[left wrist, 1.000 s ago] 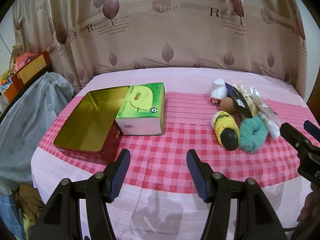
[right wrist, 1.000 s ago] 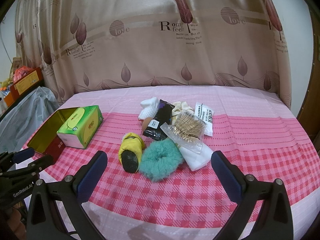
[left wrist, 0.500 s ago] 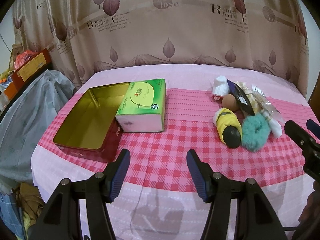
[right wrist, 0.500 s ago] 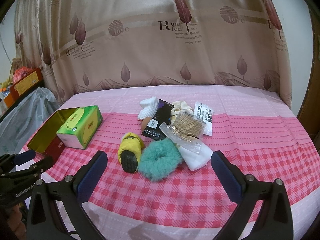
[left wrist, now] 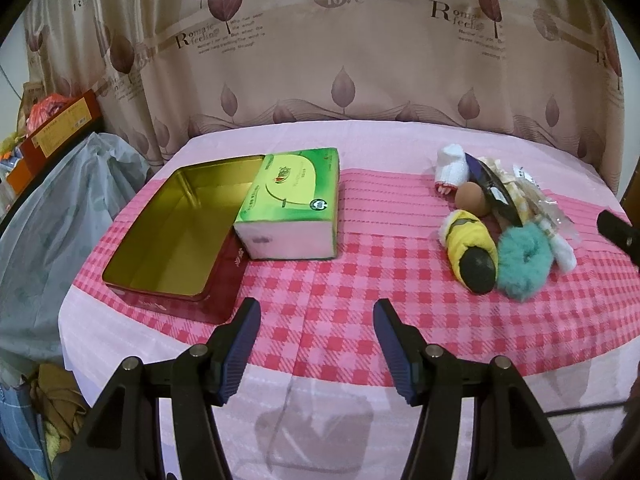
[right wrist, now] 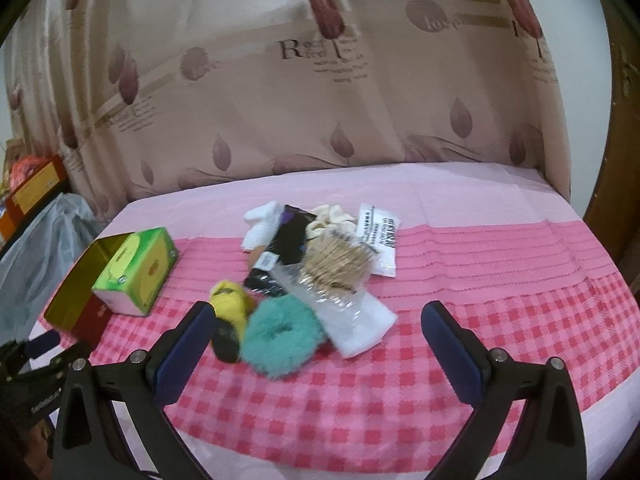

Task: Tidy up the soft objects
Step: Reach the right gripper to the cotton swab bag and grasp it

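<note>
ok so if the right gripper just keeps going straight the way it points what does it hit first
Most likely the teal scrunchie: it lies nearest, between the open fingers of the right gripper, with the white cloth just beside it. Depth is hard to judge, and the picture is blurred.

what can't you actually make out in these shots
- Egg-like brown object: right wrist view, nearly all hidden behind the black packet.
- Cream fabric piece: both views, mostly buried under the clear bag of sticks.
- White label packet: print too small to read.
- Yellow plush: right wrist view is motion-blurred and the jaw covers its near end.
- Right gripper: left wrist view, cut off by the edge.
</note>
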{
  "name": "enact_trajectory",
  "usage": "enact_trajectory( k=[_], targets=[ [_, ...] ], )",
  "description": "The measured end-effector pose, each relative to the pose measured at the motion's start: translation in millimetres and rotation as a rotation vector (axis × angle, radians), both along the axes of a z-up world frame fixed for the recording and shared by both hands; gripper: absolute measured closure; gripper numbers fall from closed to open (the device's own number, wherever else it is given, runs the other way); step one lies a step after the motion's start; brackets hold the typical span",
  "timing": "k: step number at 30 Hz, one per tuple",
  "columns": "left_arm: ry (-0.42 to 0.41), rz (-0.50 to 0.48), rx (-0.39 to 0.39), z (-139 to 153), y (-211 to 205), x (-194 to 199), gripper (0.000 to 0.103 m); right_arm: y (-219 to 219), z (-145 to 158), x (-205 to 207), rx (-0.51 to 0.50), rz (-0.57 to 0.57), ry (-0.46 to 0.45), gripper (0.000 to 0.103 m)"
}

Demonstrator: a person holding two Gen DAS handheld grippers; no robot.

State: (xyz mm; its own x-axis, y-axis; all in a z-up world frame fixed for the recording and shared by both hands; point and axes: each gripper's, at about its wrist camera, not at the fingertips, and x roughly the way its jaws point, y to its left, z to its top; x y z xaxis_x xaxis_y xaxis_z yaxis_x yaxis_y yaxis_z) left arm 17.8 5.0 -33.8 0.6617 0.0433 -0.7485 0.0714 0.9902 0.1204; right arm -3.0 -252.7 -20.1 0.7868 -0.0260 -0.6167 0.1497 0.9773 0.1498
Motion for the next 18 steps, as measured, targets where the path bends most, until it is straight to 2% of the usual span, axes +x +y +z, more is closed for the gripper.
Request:
enact_trajectory(
  k=[6, 11, 16, 18],
  targets=[
    [0.014, -0.001, 0.008, -6, 0, 8, 0.043, -28, -3, 31, 0.044, -0.050, 0.070, 0.009],
    [0.028, -0.008, 0.017, -10, -1, 16, 0.043, -44, -11, 71, 0.125, -0.059, 0.177, 0.016],
    [0.048, -0.009, 0.019, -14, -1, 24, 0.043, -50, -19, 102, 0.160, -0.062, 0.268, 0.020],
    [0.054, -0.009, 0.019, -16, -2, 27, 0.043, -50, -23, 110, 0.175, -0.057, 0.301, 0.025]
  ],
)
